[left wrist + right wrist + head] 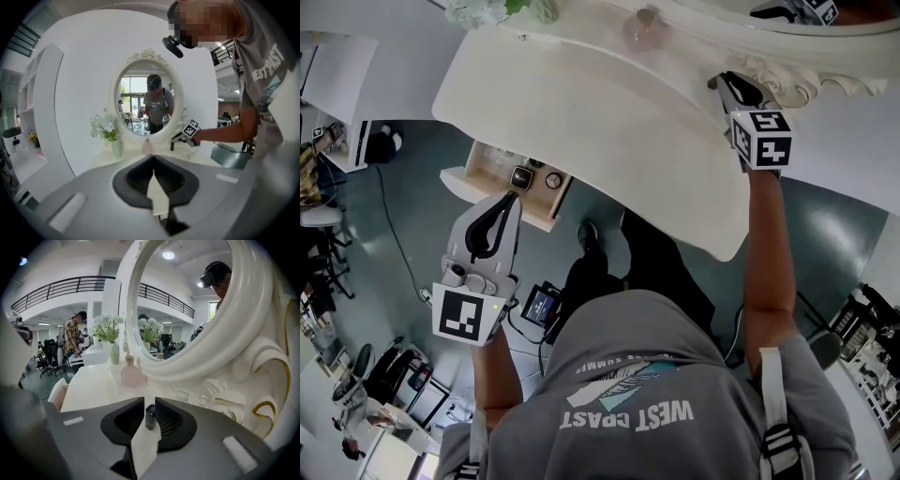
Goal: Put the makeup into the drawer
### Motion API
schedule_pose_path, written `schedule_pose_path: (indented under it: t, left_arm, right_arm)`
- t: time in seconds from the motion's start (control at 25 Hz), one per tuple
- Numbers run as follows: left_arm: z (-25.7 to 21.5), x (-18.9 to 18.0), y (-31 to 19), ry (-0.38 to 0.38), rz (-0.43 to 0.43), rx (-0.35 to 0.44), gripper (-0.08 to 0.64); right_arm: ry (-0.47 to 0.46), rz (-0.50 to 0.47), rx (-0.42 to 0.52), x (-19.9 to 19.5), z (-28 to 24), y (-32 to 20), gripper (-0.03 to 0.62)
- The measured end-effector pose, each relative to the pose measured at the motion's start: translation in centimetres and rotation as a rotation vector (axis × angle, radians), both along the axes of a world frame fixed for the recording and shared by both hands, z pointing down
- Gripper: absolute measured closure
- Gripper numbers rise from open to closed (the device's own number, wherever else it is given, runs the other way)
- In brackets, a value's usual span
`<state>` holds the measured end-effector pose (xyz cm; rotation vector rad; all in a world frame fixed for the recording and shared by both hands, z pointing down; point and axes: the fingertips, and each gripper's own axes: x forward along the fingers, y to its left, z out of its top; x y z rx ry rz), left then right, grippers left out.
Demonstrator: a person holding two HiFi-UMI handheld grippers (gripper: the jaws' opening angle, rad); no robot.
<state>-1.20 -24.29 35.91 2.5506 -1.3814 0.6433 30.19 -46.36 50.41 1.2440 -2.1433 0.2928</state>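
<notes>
A small black makeup tube (150, 416) stands upright on the white vanity top (609, 131), right at the carved foot of the mirror (220, 333). My right gripper (150, 409) is shut on it, one pad on each side; in the head view this gripper (719, 81) reaches to the table's far right corner. The drawer (459, 182) under the table's left end stands pulled out, with small makeup items (523, 178) inside. My left gripper (517, 194) hovers just in front of the drawer, shut and holding nothing (153, 172).
A pink bottle (130, 373) and a vase of white flowers (112, 341) stand on the vanity by the mirror. The person's legs and feet are under the table edge (619, 253). Cables and a small screen (540, 305) lie on the floor.
</notes>
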Motion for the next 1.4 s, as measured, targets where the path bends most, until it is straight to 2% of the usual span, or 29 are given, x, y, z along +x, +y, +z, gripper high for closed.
schedule_pose_path:
  t: [0.12, 0.4, 0.92, 1.16, 1.24, 1.32, 1.4]
  left_arm:
    - [0.2, -0.2, 0.1, 0.001, -0.005, -0.004, 0.558]
    - [0.4, -0.4, 0.0, 0.002, -0.009, -0.010, 0.558]
    - [0.6, 0.0, -0.1, 0.002, -0.006, -0.015, 0.558]
    - [0.8, 0.3, 0.2, -0.003, -0.013, -0.019, 0.558]
    - [0.8, 0.4, 0.3, -0.003, -0.016, -0.019, 0.558]
    - [0.7, 0.5, 0.4, -0.004, -0.017, -0.017, 0.558]
    - [0.7, 0.6, 0.5, -0.003, -0.018, -0.014, 0.558]
  right_arm:
    - [0.000, -0.007, 0.001, -0.5, 0.3, -0.1, 0.460]
    - [0.034, 0.010, 0.010, -0.2, 0.7, -1.0, 0.428]
    - [0.035, 0.015, 0.025, 0.2, 0.5, -0.9, 0.430]
    - [0.021, -0.022, -0.010, -0.2, 1.7, -0.6, 0.430]
    - [0.026, -0.023, -0.018, -0.2, 2.0, -0.5, 0.445]
    - [0.029, -0.021, -0.020, -0.1, 2.0, -0.5, 0.491]
    - [0.026, -0.022, -0.018, -0.1, 2.0, -0.4, 0.499]
